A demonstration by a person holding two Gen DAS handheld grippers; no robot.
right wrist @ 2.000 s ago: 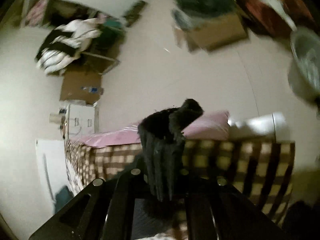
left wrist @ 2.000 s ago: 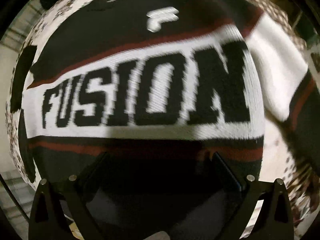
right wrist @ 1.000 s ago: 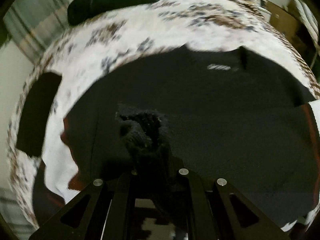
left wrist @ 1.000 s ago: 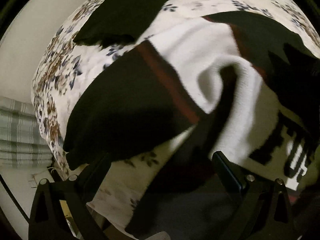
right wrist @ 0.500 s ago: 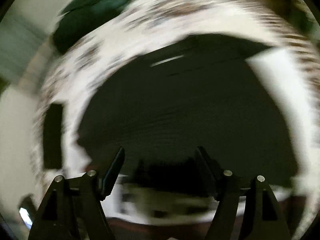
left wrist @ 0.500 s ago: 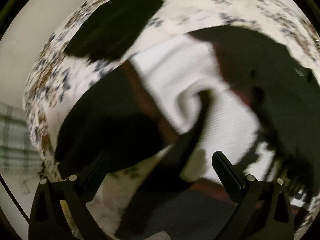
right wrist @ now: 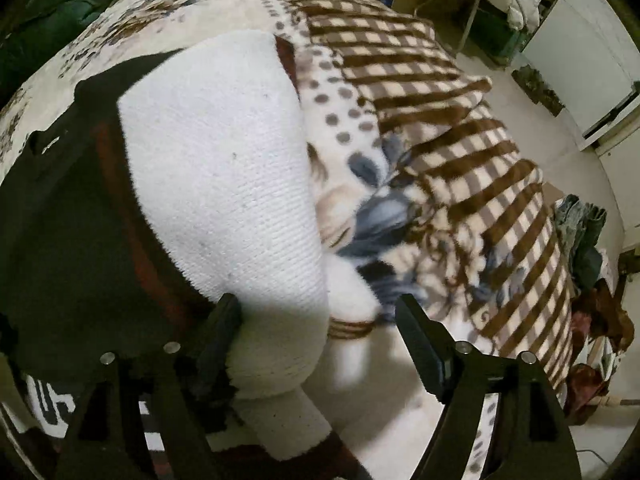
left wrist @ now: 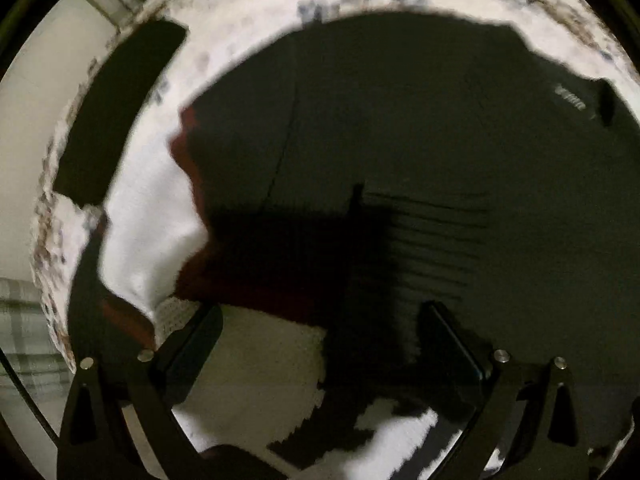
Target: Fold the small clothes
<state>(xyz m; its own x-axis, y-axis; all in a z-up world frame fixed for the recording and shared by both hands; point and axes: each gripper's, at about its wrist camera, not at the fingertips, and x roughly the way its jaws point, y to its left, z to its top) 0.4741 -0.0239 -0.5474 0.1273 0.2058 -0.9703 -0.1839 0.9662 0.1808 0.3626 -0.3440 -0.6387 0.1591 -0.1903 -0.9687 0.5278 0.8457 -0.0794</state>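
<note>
A: Sweater (right wrist: 224,184) position?

B: Flat on the bed (right wrist: 168,12), on the floral blanket (left wrist: 248,12). Black, white and dark-red knit. Right wrist view: white sleeve (right wrist: 240,168) folded in over the black body, red stripe along its left edge. Block lettering (right wrist: 56,404) shows at the lower left. Left wrist view: mostly the black panel (left wrist: 460,140), white and red fabric bunched at its left edge.

A: Right tool (right wrist: 320,316)?

B: Jaws have just been opening, now spread wide. It points down over the sleeve's lower end. The white knit lies between the fingers, close by the left one; contact not clear. Not pinched.

A: Left tool (left wrist: 320,324)?

B: Spread too, above the sweater, nothing clamped. Black and white knit lies under the gap. Frame is blurred.

A: Surroundings?

B: Brown checked blanket (right wrist: 460,128) just right of the sleeve, draped off the bed edge. Dark green item (right wrist: 60,4) at the far left on the bed. A flat black piece (left wrist: 116,112) lies left of the sweater. Clothes pile (right wrist: 588,232) on the floor at the right.
</note>
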